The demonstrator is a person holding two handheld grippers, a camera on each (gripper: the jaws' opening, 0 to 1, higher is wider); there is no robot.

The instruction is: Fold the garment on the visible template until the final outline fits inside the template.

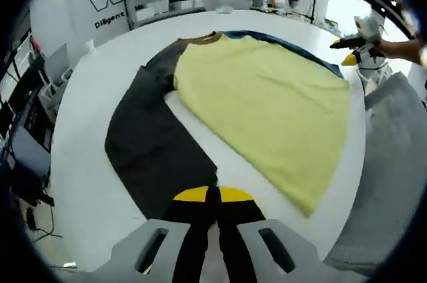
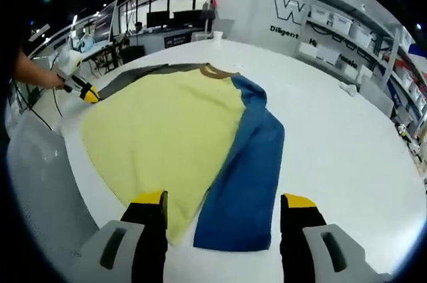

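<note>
The yellow garment (image 2: 160, 139) lies flat on the white table (image 2: 333, 149), its blue sleeve (image 2: 243, 176) on one side and dark sleeve (image 1: 150, 143) on the other. The left gripper (image 1: 213, 195) pinches the dark sleeve's end, jaws together. The right gripper (image 2: 223, 203) straddles the blue sleeve's end, its 2 jaws spread.

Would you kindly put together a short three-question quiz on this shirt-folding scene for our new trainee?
1. True or false: the right gripper has its jaws closed.
2. Which sleeve lies between the right gripper's jaws? A) dark grey B) blue C) red
3. Fill in: the left gripper has its jaws shut over the dark grey ____ of the garment.

Key
1. False: the jaws stand wide apart.
2. B: the blue sleeve, stretched out flat on the white table.
3. Sleeve. Whether the cloth is actually pinched cannot be told.
</note>
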